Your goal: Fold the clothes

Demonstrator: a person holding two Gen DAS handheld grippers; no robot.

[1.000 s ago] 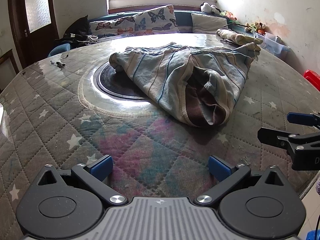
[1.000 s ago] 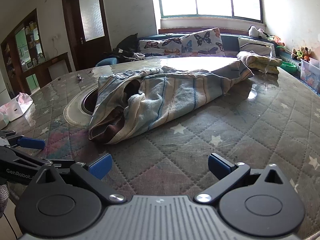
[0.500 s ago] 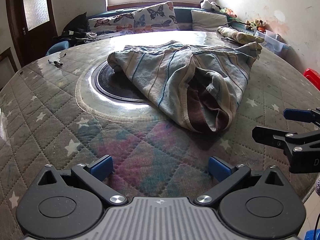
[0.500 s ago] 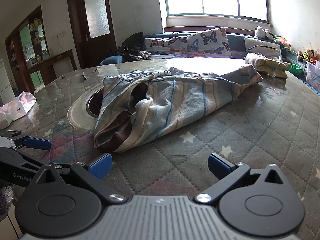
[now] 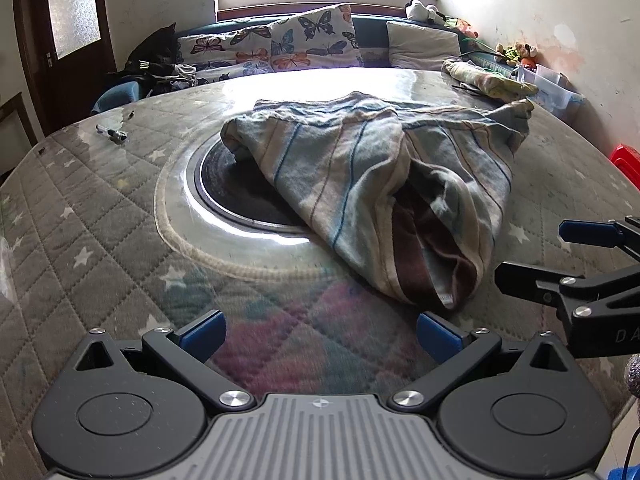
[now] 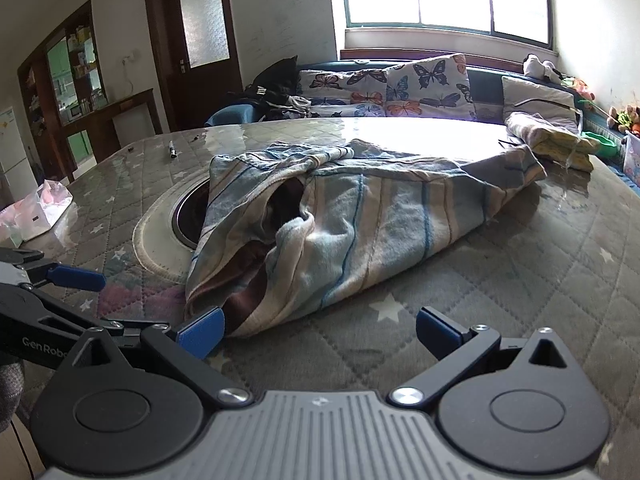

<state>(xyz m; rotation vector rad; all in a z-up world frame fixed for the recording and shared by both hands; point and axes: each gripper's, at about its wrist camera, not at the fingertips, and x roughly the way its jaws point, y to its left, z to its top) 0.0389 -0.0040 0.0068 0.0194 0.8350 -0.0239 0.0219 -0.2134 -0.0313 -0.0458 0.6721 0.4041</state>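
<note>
A crumpled striped garment, pale blue and cream with a dark brown inside, lies heaped across the middle of the round table; it also shows in the right wrist view. My left gripper is open and empty, just short of the garment's near brown hem. My right gripper is open and empty, its left fingertip close to the garment's near edge. The right gripper also shows at the right of the left wrist view, the left gripper at the left of the right wrist view.
The table has a quilted star-pattern cover under glass and a round dark inset partly under the garment. A folded cloth lies at the far right. A pen lies far left. A sofa with butterfly cushions stands behind.
Both grippers have moved forward toward the garment, which now looks larger and closer in both views. The garment has not moved. Both grippers stay open.
</note>
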